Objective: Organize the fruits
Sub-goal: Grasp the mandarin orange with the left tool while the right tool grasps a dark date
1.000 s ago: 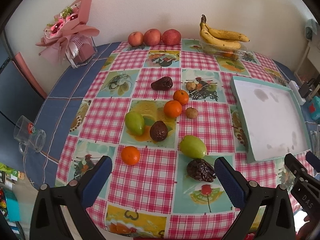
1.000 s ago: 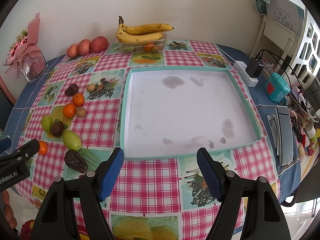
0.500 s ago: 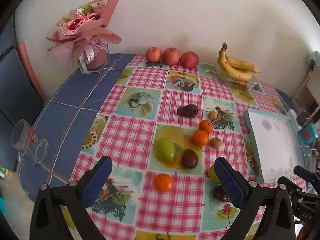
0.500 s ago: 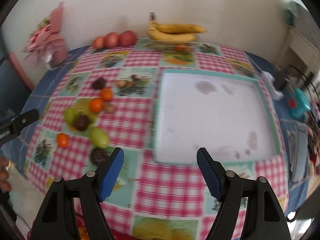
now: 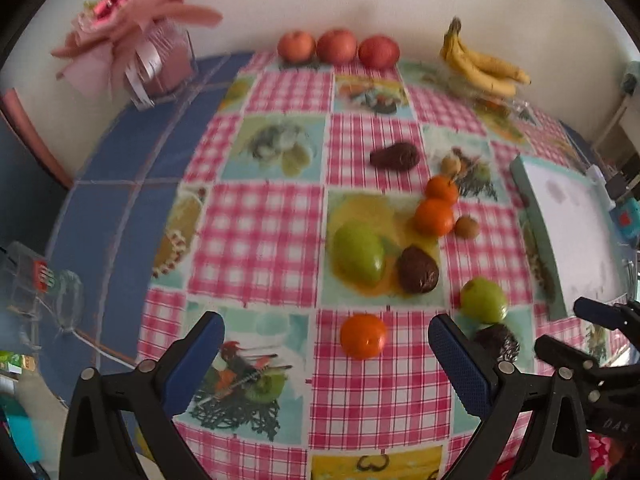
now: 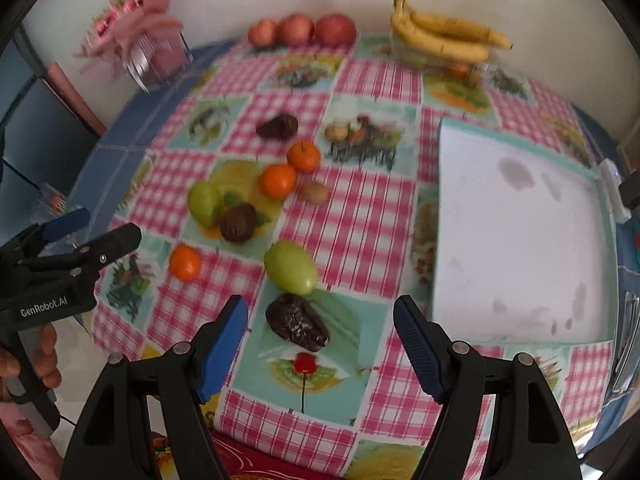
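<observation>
Right wrist: three oranges point(image 6: 277, 180), three apples point(image 6: 301, 30)

Left view: finger point(image 5: 464, 364) partly hides dark fruit point(image 5: 498, 342); tray point(image 5: 576, 236) cut by right edge. Both views motion-blurred; bouquet point(image 6: 136, 36) smeared, glass point(image 5: 36, 284) indistinct.

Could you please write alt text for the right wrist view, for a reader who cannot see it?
The open right gripper hovers over a dark wrinkled avocado on a checked tablecloth, a green mango just beyond. An empty white tray lies to the right.
</observation>
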The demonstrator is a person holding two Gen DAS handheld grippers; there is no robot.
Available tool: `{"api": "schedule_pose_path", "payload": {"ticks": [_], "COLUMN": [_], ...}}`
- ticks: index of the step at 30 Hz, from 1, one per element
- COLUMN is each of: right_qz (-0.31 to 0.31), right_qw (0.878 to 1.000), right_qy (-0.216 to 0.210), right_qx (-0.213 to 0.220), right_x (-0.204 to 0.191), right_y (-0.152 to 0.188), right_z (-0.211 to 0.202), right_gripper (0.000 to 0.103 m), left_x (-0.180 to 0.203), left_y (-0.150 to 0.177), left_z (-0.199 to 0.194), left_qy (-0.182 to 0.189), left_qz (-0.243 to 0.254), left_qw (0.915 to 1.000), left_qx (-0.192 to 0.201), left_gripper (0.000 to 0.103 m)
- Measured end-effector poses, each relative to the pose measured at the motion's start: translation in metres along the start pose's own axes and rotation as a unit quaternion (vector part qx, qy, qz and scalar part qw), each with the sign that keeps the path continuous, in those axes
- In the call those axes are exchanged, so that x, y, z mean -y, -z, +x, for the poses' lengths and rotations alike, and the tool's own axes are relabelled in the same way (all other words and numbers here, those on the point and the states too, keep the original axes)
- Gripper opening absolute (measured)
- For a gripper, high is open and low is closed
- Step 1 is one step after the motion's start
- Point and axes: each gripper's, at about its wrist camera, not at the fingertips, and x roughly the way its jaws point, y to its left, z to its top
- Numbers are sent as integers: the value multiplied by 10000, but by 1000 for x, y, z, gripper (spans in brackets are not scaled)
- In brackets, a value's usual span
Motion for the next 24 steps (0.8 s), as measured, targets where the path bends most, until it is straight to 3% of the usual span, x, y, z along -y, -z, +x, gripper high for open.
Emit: {"api": "schedule_pose_path", "payload": {"ticks": [2,4,9,14,22,24], "right_qz": [-38,-50,-72,-178,-162,-156], "right_qw": [9998,9994,9985,9974,9956,9956], "right_qy": [-51,-62,-52,-54,-105,-145], "right_qx": [-169,-330,-533,-695,-921,-913], "right_x": [-3,-5,-10,-16,-18,-17], "right_y": [3,4,5,3,1,0], "right_z": [9,20,40,53,72,73], "right_gripper": [76,76,76,65,51,50], "left_x": [-1,-3,-3,-2,13,17], "left_y": [4,5,11,11,7,6], "left_z": [14,26,47,58,63,64], "left_qy": [87,146,357,509,743,726], "left_qz": [-16,-127,-223,-265,-128,-85], "left_qw": [9998,9994,9974,9955,9937,9939], "left_qx": [-167,-291,-591,-748,-835,-832], "left_gripper": [100,90,77,65,37,38]}}
